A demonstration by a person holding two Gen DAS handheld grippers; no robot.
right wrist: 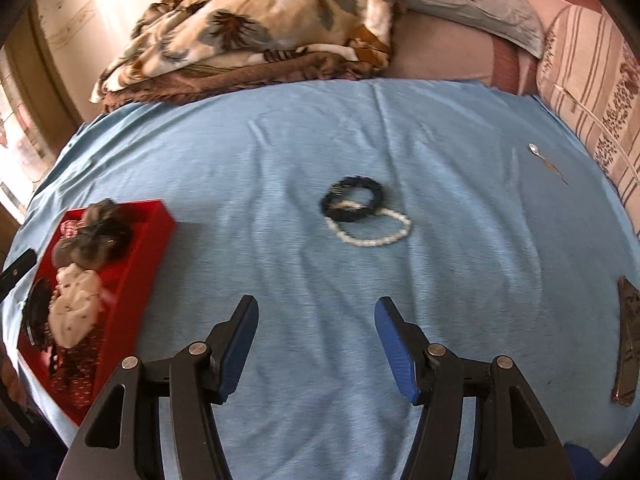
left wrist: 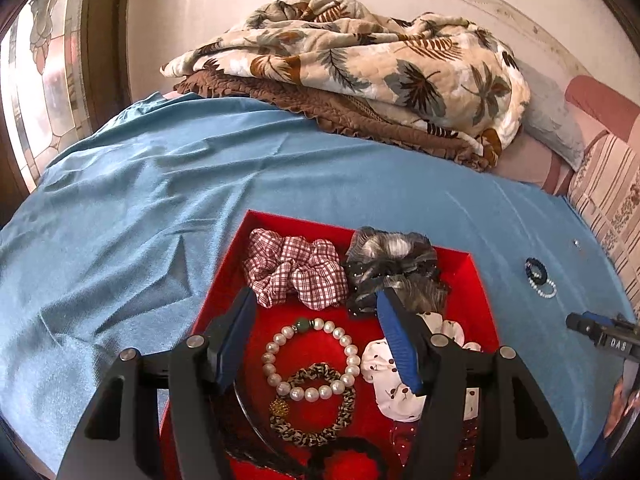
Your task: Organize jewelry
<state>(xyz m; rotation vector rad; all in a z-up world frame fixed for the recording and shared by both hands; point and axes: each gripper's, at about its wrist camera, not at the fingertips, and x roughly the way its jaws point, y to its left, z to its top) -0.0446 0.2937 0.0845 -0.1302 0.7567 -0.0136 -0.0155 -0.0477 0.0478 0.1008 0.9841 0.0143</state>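
A red tray (left wrist: 296,224) on the blue cloth holds a checked scrunchie (left wrist: 296,268), a grey scrunchie (left wrist: 392,256), a white cherry-print scrunchie (left wrist: 384,384), a pearl bracelet (left wrist: 352,350) and a leopard hair tie (left wrist: 312,434). My left gripper (left wrist: 315,294) hovers open over the tray, gripping nothing. To the tray's right, a dark bracelet (right wrist: 354,181) overlaps a white bead bracelet (right wrist: 372,240) on the cloth. My right gripper (right wrist: 317,302) is open and empty, short of those two bracelets. A small silver piece (right wrist: 534,148) lies farther right.
Folded leaf-print blankets (right wrist: 260,28) and a grey pillow (right wrist: 472,0) sit at the back of the bed. A dark flat object (right wrist: 628,340) lies at the cloth's right edge. The red tray (right wrist: 136,276) is left of the right gripper. A window is at far left.
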